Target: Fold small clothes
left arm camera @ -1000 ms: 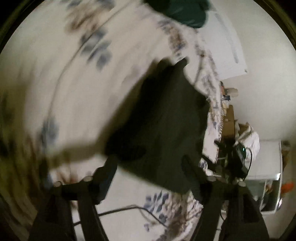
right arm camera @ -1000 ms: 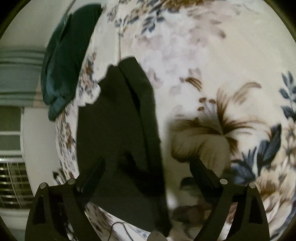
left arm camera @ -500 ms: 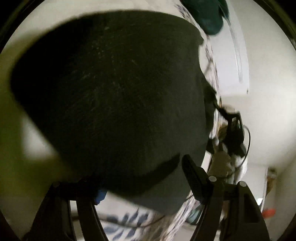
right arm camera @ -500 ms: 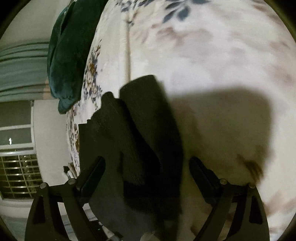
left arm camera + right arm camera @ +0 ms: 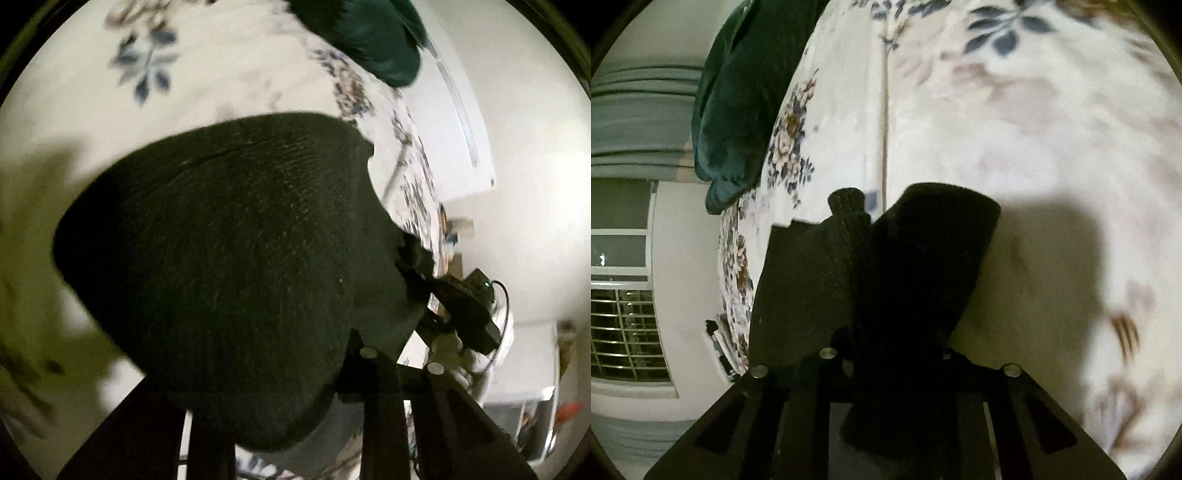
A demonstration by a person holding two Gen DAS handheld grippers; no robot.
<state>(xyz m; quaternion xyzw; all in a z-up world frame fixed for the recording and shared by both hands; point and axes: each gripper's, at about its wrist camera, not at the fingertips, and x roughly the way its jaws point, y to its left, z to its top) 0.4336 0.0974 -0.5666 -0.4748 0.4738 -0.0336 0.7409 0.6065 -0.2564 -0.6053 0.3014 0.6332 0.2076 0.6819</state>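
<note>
A small black ribbed garment (image 5: 229,266) fills the left wrist view, lying over the floral bed cover (image 5: 221,66). My left gripper (image 5: 273,406) is closed in on its near edge, and the cloth hides the fingertips. In the right wrist view the same black garment (image 5: 894,280) is bunched and lifted off the bed cover (image 5: 1052,147), with a thin strap end sticking up. My right gripper (image 5: 886,369) is shut on the garment's near edge. The right gripper body (image 5: 465,306) shows at the garment's far side in the left wrist view.
A dark green cushion (image 5: 746,92) lies at the bed's far edge and also shows in the left wrist view (image 5: 369,40). Beyond the bed are a white wall (image 5: 517,184), grey curtains (image 5: 635,122) and a barred window (image 5: 624,332).
Both grippers closed on the black garment's near edge; they were open half a second ago. The garment has lifted and bunched, and its shadow now falls on the cover.
</note>
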